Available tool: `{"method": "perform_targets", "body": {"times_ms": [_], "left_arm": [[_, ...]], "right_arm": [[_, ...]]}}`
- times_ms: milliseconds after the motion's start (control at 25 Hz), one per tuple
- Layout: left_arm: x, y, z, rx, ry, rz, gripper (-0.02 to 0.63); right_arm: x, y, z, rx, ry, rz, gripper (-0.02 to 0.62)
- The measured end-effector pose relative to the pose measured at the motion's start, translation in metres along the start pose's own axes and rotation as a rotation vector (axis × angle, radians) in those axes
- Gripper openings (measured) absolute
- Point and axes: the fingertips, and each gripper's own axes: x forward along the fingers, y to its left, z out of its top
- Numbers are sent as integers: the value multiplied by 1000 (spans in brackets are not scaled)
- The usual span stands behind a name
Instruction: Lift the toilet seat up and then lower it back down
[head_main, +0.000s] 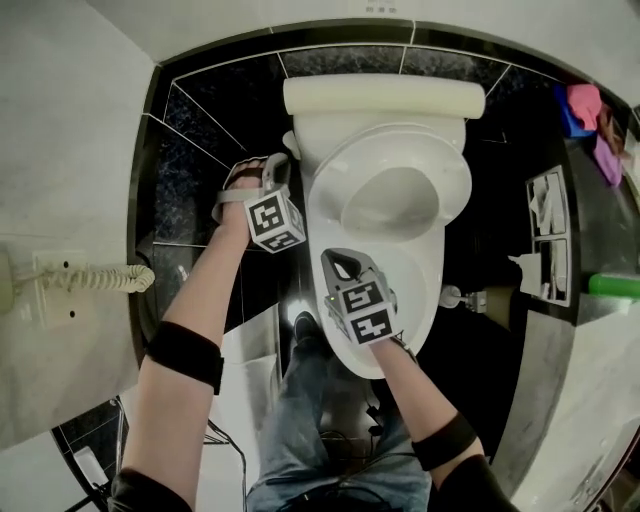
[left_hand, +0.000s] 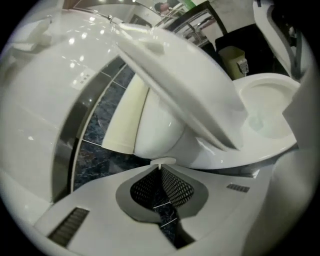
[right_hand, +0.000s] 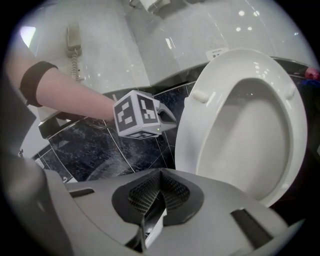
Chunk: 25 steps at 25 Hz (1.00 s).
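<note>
The white toilet seat (head_main: 452, 176) stands tilted up off the bowl (head_main: 405, 300). The right gripper view shows its underside (right_hand: 200, 145) with the bumpers on it. From the left gripper view, the raised seat (left_hand: 190, 85) slants above the bowl rim (left_hand: 272, 100). My left gripper (head_main: 282, 160) is just left of the seat's edge, shut with nothing between its jaws; whether it touches the seat I cannot tell. My right gripper (head_main: 340, 264) hovers over the bowl's front, also shut and empty, below the seat. The left gripper's marker cube (right_hand: 137, 120) shows beside the seat.
A cream cistern (head_main: 385, 98) stands behind the seat against black tiles. A wall phone with a coiled cord (head_main: 85, 278) is at the left. Pink and blue cloths (head_main: 583, 106), printed sheets (head_main: 548, 235) and a green object (head_main: 615, 285) are at the right. The person's legs (head_main: 320, 420) stand before the bowl.
</note>
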Motion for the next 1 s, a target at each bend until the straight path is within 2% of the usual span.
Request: {"method": "perform_targets", "body": {"times_ms": [40,120,240,360,560,640,800,1000], "left_arm": [[-16,-2,6,-20,-11,1,11],[-48,-10,16,-70,-26,-8,8],[-97,-24,30,-197,-49,-37,8],[-148,-38,46,-395,-80,-61,8],[-224,-44,81,-794,-174,-83,8],[-250,-44,97,-893,-213,-86,8],[-287,-63,122,-1002,-250,-99,8],[-318,-89,142,-1049,-246,-113,8]], "right_arm": [[-10,0,0,-5,1,-4,9],[-31,1,0,-14,3,-10,9],[-64,-3,-4,-19,4,-28,9],[-100,-5,-6,-16,-3,-43,9],[-155,-15,-12,-41,-23,-79,9],[-177,-19,-17,-43,-22,-87,9],[-213,-38,-41,-56,-5,-116,9],[-246,-47,-55,-66,-6,-128,9]]}}
